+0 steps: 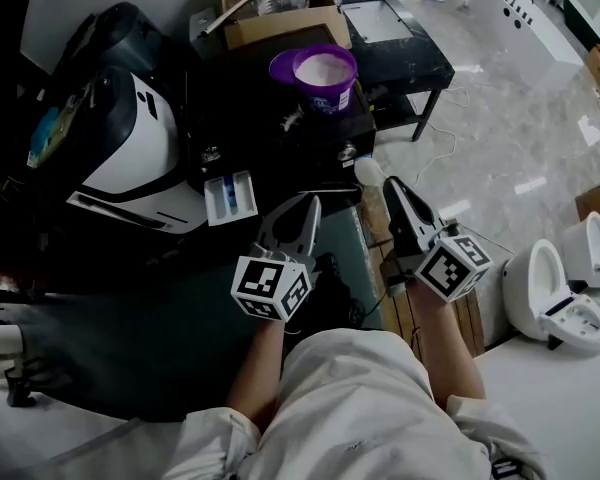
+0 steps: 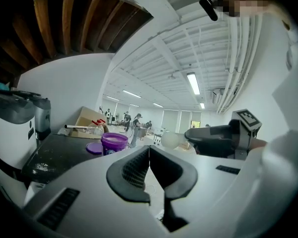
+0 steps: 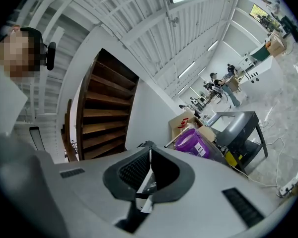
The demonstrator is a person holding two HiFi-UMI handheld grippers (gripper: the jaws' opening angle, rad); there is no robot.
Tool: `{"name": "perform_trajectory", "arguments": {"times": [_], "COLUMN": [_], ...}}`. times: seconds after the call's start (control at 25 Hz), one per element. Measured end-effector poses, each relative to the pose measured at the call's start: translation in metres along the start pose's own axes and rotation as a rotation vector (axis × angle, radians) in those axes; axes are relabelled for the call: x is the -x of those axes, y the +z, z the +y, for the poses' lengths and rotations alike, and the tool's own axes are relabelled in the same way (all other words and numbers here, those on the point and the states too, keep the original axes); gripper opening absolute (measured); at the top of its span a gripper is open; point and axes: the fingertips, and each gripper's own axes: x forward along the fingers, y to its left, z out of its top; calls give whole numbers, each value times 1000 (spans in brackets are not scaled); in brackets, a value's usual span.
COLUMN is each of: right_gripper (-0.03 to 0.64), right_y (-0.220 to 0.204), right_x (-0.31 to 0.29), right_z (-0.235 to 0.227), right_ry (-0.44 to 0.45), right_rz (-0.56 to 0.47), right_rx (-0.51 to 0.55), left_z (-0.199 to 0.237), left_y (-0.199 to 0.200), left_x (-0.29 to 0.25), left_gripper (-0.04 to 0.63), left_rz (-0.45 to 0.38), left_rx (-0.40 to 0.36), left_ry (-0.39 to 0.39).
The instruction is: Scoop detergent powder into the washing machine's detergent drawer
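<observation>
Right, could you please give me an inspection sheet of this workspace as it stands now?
Surface: dark table, a few pale specks.
Job's things: purple tub open, white powder inside, lid beside it; drawer pulled out of washing machine.
Clutter: cardboard box holding bottles, behind the tub.
Grippers: left gripper jaws together, empty; right gripper jaws shut on white scoop.
Cables: white cable across the floor.
Surroundings: glossy floor, toilets at right, second black table.

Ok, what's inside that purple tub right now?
White powder lies in the open purple tub; its lid lies beside it. Anything buried under the powder cannot be seen.
</observation>
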Motion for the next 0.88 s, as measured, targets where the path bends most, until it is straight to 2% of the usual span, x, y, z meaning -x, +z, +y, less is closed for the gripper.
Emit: {"name": "perform_trajectory", "arguments": {"times": [0.48,0.72,0.88], "right_gripper": [11,11,11], "right_y": [15,22,29], "right_x": [-63,-97,-119], "right_z": [-21,-37,-47], "right_ry": [-10,-24,-42], "right_rz": [18,23,30], "right_rx": [-5,-5,26], "left_z": [49,72,89], "left_y": [8,9,11], "left_x": [-43,-75,-94], "left_gripper": [20,20,20], "left_rz": [20,41,48], "left_rx": [19,27,33], "left_ry": [6,-15,-15]}}
